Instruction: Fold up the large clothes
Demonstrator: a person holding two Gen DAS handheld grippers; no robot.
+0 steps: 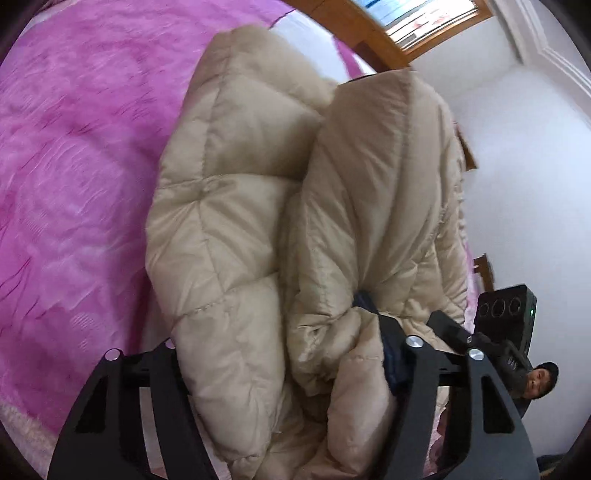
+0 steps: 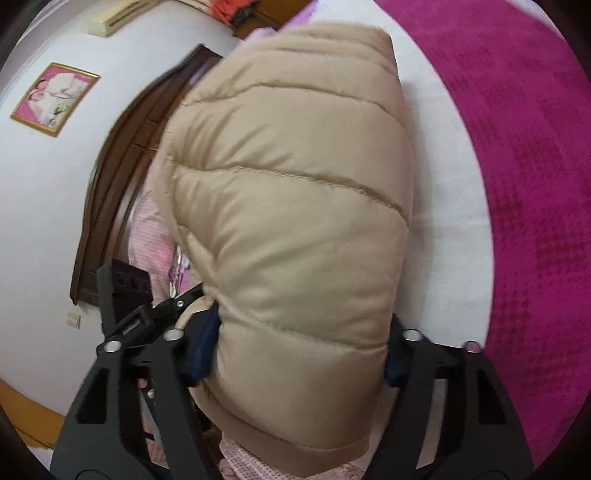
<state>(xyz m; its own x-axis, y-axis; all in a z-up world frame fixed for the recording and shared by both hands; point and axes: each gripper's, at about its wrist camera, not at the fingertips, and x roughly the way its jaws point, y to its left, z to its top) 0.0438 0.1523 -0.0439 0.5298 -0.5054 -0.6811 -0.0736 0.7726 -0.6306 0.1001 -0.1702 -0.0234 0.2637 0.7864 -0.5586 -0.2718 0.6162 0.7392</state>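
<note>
A beige quilted puffer jacket [image 1: 236, 206] hangs bunched over a pink bed cover [image 1: 66, 177]. My left gripper [image 1: 284, 354] is shut on a thick fold of the jacket, which fills the space between its black fingers [image 1: 402, 354]. In the right wrist view the same jacket [image 2: 288, 206] bulges up in front of the camera. My right gripper [image 2: 299, 354] is shut on its padded edge, with blue pads [image 2: 201, 350] pressed into the fabric on both sides. The other gripper [image 2: 125, 295] shows at the left, just beyond the jacket.
The magenta bed cover [image 2: 535, 166] and a white sheet [image 2: 450, 206] lie to the right. A wooden headboard [image 2: 107, 206], a white wall with a framed picture [image 2: 53, 98], and a window [image 1: 417, 22] surround the bed. A person's face [image 1: 543, 380] shows at lower right.
</note>
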